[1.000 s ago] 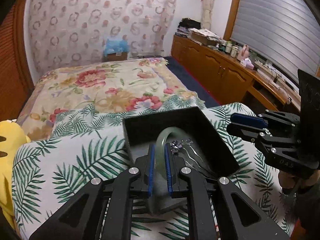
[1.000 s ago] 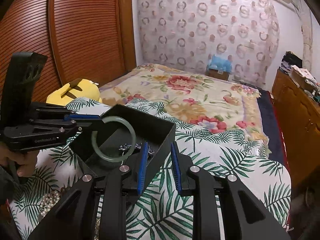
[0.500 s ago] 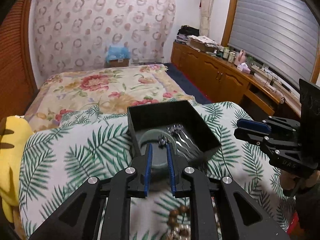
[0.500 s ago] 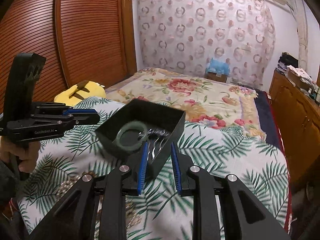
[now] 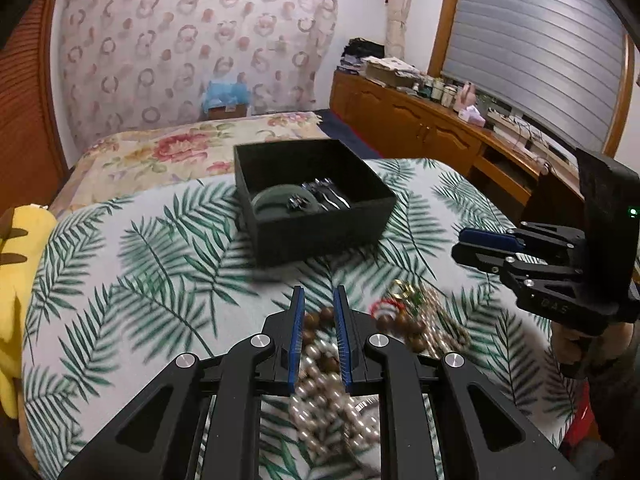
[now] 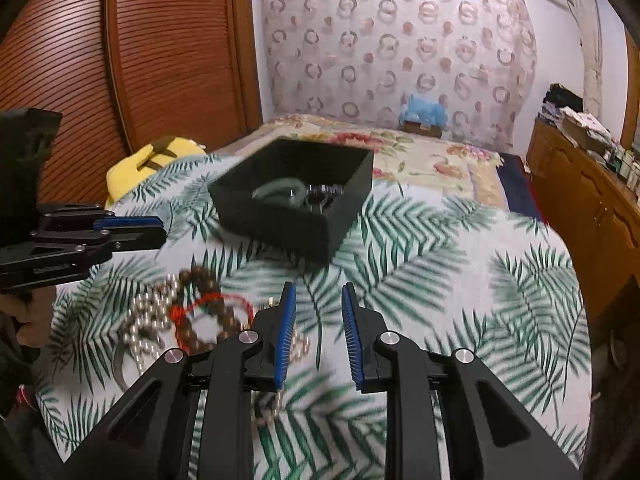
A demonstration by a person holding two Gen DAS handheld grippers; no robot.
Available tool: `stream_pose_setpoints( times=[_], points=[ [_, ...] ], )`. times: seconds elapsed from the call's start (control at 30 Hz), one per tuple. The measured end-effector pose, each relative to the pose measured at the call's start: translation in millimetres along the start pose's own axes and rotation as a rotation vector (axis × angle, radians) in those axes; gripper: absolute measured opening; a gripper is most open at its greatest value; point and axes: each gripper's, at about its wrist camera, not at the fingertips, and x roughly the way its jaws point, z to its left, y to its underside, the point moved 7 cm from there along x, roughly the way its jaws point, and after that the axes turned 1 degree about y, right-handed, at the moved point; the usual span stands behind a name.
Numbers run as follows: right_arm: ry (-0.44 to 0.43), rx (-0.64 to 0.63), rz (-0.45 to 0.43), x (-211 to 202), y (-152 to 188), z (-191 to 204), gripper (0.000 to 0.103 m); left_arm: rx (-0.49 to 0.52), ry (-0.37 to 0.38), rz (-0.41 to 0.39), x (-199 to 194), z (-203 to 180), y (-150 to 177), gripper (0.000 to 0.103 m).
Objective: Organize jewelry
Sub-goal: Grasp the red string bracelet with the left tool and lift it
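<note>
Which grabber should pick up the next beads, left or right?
Probably the left. The left gripper is open right over the brown bead bracelet in the jewelry pile. The right gripper hangs open above bare leafy cloth, with the pile off to its left.

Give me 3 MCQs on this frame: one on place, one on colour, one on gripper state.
1. Where is the green bangle?
A. inside the black box
B. on the leaf-print cloth
C. in the left gripper

2. What colour is the thin cord in the loose bead pile?
A. blue
B. red
C. yellow

3. How is the right gripper?
A. shut on pearls
B. shut on the box wall
C. open, holding nothing

Key: 1 A, the bangle lies on the box floor beside the silver pieces. 2 B, a red loop shows among the brown beads in both views. 3 C, a clear gap shows between its fingers with only cloth behind it.
</note>
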Motion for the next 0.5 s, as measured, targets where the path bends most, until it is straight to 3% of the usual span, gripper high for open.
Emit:
stream_pose_setpoints(
  times=[0.37, 0.5],
  points=[
    [-0.076, -0.038, 0.123, 11.1, 42.9, 19.7, 0.025, 0.014, 0.009, 0.035, 1.6, -23.0, 27.8, 0.014],
    [-0.064, -0.059, 0.149, 14.2, 48.6, 22.9, 0.020, 0.020, 0.012, 0.047, 3.4, -27.1, 30.7, 0.014]
  ],
)
